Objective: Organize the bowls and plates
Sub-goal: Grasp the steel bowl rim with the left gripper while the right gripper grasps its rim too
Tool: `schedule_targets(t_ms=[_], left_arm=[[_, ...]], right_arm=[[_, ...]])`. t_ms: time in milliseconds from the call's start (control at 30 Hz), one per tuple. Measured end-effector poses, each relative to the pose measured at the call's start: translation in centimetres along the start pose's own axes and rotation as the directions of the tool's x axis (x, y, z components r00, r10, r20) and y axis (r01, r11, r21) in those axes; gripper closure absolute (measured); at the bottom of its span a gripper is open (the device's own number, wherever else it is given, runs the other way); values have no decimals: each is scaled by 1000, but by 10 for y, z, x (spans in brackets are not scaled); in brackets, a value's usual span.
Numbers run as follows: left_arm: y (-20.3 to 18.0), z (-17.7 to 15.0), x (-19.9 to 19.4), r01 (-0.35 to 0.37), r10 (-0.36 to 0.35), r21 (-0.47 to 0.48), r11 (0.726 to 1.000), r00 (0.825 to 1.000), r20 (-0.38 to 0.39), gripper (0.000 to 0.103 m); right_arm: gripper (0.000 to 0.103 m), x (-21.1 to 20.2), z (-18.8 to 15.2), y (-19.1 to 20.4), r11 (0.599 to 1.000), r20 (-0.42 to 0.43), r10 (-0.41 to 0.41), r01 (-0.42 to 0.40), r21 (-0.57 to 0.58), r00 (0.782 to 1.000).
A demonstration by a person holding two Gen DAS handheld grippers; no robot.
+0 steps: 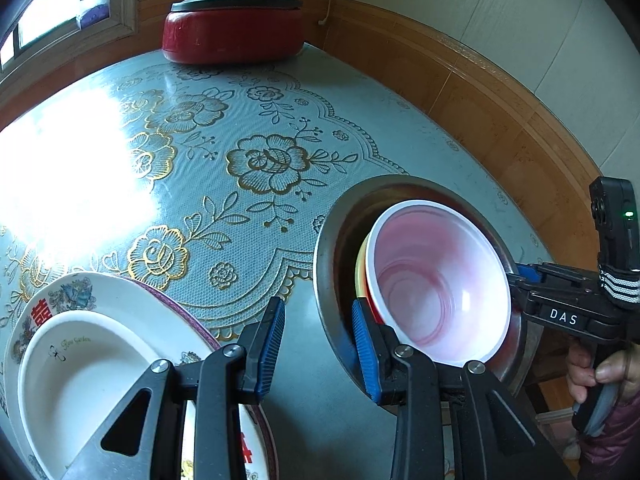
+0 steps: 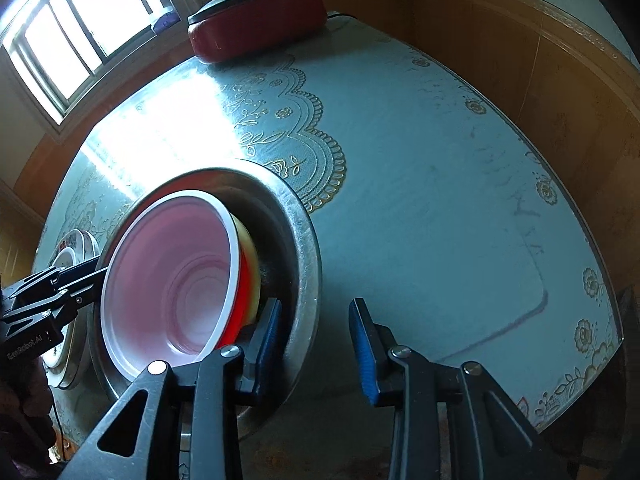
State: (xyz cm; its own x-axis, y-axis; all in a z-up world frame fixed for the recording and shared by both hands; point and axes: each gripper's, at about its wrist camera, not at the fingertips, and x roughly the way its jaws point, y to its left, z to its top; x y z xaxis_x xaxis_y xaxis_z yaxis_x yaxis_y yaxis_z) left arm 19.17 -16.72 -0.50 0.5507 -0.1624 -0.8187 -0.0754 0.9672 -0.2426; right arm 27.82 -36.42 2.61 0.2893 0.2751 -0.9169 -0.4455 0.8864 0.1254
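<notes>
Nesting in the steel basin (image 1: pixel 332 240), the pink bowl (image 1: pixel 436 280) sits tilted. Both hand-held grippers, left (image 1: pixel 318 344) and right (image 2: pixel 314 346), gape wide, holding nothing. Any nudge could probably slide it off the yellow bowl (image 2: pixel 248 248) beneath.

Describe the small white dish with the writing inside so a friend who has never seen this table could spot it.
Start at the round table's blue flowered cloth, with the red lidded pot at its far side. At the near left edge sits a big plate with red characters, and the small white dish rests on it. It alone is plain white, with faint "Rose Garden" lettering, unlike the pink-tinted bowl in the steel basin.
</notes>
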Motion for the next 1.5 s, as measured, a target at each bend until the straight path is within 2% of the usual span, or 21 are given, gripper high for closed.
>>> schedule_targets(t_ms=[333, 533, 633, 733, 833, 967, 1033, 1267, 1433, 1500], left_arm=[[-4, -2, -1, -17, 17, 29, 999, 1000, -5, 70], [-5, 0, 2, -15, 16, 47, 999, 1000, -16, 72], [-4, 2, 5, -24, 25, 44, 999, 999, -21, 72], [-3, 3, 9, -16, 17, 28, 999, 999, -33, 72], [-4, 1, 8, -11, 12, 39, 999, 1000, -27, 75], [-5, -2, 7, 2, -1, 35, 999, 1000, -17, 80], [-8, -3, 7, -4, 4, 36, 999, 1000, -6, 84], [-11, -5, 8, -34, 33, 18, 999, 999, 12, 85], [-13, -7, 8, -55, 54, 36, 998, 998, 29, 85], [-15, -8, 8, -59, 57, 41, 997, 998, 37, 85]], right_arm=[[69, 2, 4, 3, 999, -27, -27, 27, -17, 999], [68, 2, 4, -2, 1000, -32, -7, 8, 15, 999], [62, 4, 4, -10, 998, -33, 12, -11, 54, 999], [61, 4, 4, -10, 998, -37, 11, -9, 54, 999], [65, 1, 3, -2, 1000, -28, -8, 8, 1, 1000], [73, 1, 3, -2, 1000, -14, 15, -15, 10, 1000], [73, 1, 4, -3, 1000, -14, 16, -16, 7, 1000], [73, 1, 2, -6, 998, -16, 40, -39, 48, 999], [73, -1, -2, -4, 999, 0, 25, -25, 38, 1000], [77, -3, -4, -3, 999, 8, 29, -30, 33, 1000]])
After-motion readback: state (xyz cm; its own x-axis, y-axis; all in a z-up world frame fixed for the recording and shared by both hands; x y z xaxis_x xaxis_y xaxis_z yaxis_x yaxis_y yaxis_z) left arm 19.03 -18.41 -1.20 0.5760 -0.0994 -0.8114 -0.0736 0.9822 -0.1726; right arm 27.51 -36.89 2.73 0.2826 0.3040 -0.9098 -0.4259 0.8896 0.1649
